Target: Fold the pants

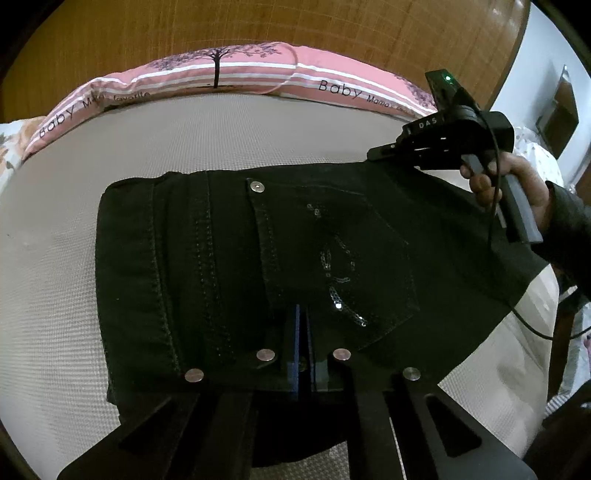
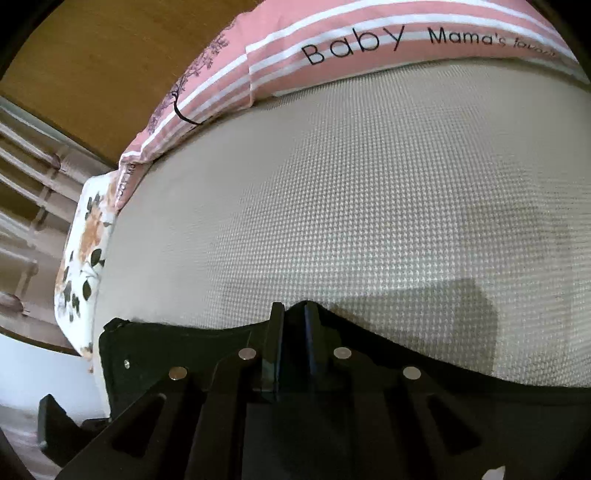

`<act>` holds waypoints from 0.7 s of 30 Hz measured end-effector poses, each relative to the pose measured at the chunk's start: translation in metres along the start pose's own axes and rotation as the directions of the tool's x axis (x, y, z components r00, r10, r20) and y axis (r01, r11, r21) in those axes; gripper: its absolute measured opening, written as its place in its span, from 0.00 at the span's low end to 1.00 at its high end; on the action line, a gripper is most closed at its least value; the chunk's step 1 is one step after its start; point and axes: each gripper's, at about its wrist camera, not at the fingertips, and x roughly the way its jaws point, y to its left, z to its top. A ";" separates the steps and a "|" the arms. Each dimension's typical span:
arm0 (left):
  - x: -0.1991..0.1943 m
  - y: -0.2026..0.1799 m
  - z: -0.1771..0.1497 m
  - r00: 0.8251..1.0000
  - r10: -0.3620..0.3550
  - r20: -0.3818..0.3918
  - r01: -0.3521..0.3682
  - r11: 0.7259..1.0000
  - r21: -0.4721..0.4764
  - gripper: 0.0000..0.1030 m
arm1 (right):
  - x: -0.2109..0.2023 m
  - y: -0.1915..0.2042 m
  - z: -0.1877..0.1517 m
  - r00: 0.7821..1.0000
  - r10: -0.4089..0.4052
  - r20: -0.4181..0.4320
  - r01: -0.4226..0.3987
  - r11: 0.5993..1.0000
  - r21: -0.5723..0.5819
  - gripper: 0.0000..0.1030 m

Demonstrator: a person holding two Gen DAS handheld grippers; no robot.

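Note:
Black pants [image 1: 258, 258] with a sequined back pocket lie folded and flat on the beige bed cover [image 1: 55, 295]. My left gripper [image 1: 303, 325] reaches over their near edge, its blue pads [image 1: 295, 332] pressed together on the dark fabric. A person's hand [image 1: 517, 184] holds my right gripper [image 1: 380, 151] at the pants' far right corner. In the right wrist view, the right gripper [image 2: 293, 314] is shut and the pants [image 2: 166, 350] rise to a small peak between its fingertips. The rest of the pants is hidden under that gripper's body.
A pink striped pillow [image 1: 221, 74] printed with "Baby" runs along the wooden headboard [image 1: 295, 22]. A floral sheet [image 2: 85, 258] hangs at the bed's left end. A black cable [image 1: 532, 325] trails from the right gripper over the bed's right edge.

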 end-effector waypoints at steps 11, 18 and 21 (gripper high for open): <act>-0.006 -0.013 -0.002 0.995 0.095 -0.006 -0.095 0.995 0.043 0.07 | -0.108 0.001 -0.051 0.966 -0.123 0.228 0.136 0.990 -0.040 0.44; -0.005 -0.015 -0.001 0.991 0.130 -0.019 -0.130 0.992 0.002 0.07 | -0.172 -0.075 -0.126 0.925 -0.290 0.246 0.282 0.957 0.069 0.44; -0.007 -0.030 0.001 0.983 0.181 -0.027 -0.180 0.983 0.034 0.15 | -0.200 -0.120 -0.156 0.904 -0.352 0.243 0.319 0.933 0.168 0.44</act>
